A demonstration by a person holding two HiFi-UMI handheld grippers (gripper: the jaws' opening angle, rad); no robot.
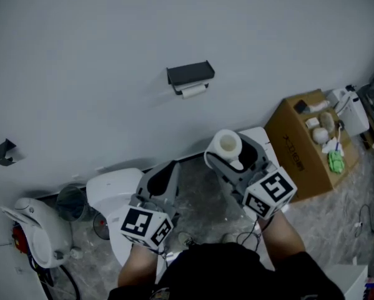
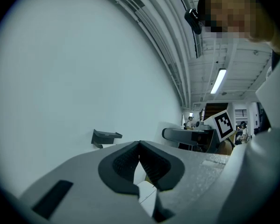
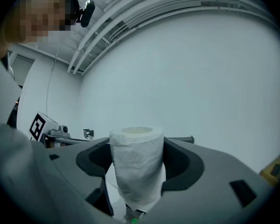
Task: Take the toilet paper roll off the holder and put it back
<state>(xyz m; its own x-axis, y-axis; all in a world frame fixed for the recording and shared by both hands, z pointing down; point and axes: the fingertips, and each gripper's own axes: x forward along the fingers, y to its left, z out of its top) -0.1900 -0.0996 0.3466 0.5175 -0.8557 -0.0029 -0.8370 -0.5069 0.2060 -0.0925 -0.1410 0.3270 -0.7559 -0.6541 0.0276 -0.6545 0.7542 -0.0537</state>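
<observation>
Head view puts my two tools nearest, just past the person's forearms. My left gripper (image 1: 166,175) is clenched on nothing: in the left gripper view its dark pads meet tip to tip, with only bare wall beyond them. My right gripper (image 1: 231,154) grasps the toilet paper roll (image 1: 226,144). The right gripper view shows the roll standing upright between the jaws, both pads pressed into its crinkled sides and the core opening facing up. So the roll is off the wall and in the right tool, over the mottled floor (image 1: 202,189).

Past the left tool a white toilet (image 1: 112,189) stands at the foot of the wall, with a grey bin (image 1: 70,200) just beside it. An open cardboard box (image 1: 302,149) holding pale odds and ends sits near the floor's right edge, close to the wall.

Farthest off, the black holder (image 1: 190,74) is fixed to the wall (image 1: 99,55), roughly between the two tools. A pale cylinder (image 1: 193,90) hangs under it; whether that is a bar or a second roll I cannot make out.
</observation>
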